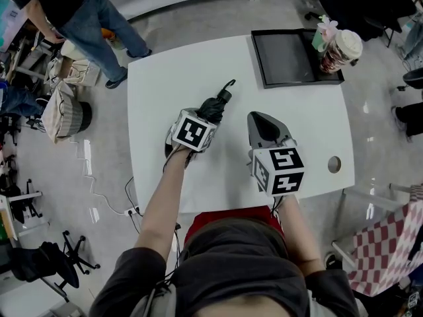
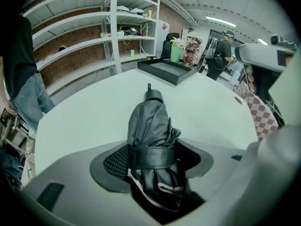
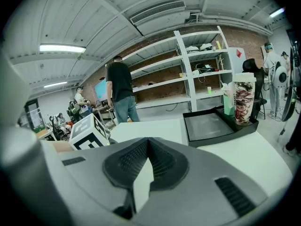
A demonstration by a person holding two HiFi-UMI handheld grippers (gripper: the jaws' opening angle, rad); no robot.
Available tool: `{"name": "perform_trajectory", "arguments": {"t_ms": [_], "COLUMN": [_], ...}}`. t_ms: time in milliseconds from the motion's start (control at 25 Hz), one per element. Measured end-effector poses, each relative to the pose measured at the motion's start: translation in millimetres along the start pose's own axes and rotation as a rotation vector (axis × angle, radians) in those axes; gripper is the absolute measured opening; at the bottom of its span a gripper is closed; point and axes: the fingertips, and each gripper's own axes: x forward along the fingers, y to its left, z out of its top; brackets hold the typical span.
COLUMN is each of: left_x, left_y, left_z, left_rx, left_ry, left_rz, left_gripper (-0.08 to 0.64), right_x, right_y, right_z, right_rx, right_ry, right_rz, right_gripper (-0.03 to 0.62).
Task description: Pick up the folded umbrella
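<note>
The left gripper is clamped on the folded umbrella, its jaws pressed against either side of the dark bundle just at the closure strap. In the left gripper view the umbrella's near end runs down out of sight between the jaws, while its far end sticks out past them over the white table. Whether that far end rests on the tabletop or hangs just above it cannot be made out.

From the head view, the left gripper and its marker cube cover much of the folded umbrella — only the far part and a thin wrist loop show, angled toward the table's far edge.

The right gripper holds nothing: its jaws meet at the tips, and only a narrow wedge of pale table shows behind them. In the head view the right gripper sits just beside the left one, over the near middle of the table.

A black tray lies at the far right corner with a lidded patterned cup at its right edge. A standing person is cut off at the frame's top left.
</note>
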Motion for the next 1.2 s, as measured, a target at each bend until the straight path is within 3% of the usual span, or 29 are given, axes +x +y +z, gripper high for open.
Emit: {"name": "perform_trajectory", "arguments": {"t_ms": [320, 480, 800, 1200], "left_x": [0.2, -1.1, -18.2, -62.3], "left_y": [-12.8, -30.4, -80.2, -112.9], "left_z": [1.7, 7.2, 48.1, 85.1], "left_rx": [0.095, 0.156, 0.147, 0.132], "left_ry": [-0.023, -0.044, -0.223, -0.442], "left_rz": [0.039, 0.016, -0.107, -0.122], "left_gripper": [0.238, 0.235, 0.233, 0.229], "right_x": [-7.9, -12.5, -34.9, -71.4], "right_y": [1.7, 2.7, -11.1, -31.6], "right_z": [-7.3, -5.3, 2.2, 17.0], "right_rx": [0.0, -0.003, 0.002, 0.013], "right_ry": [0.008, 0.004, -0.028, -0.1], "right_rz": [-0.011, -0.025, -0.101, -0.191], "right_gripper": [0.018, 0.018, 0.018, 0.018]}}
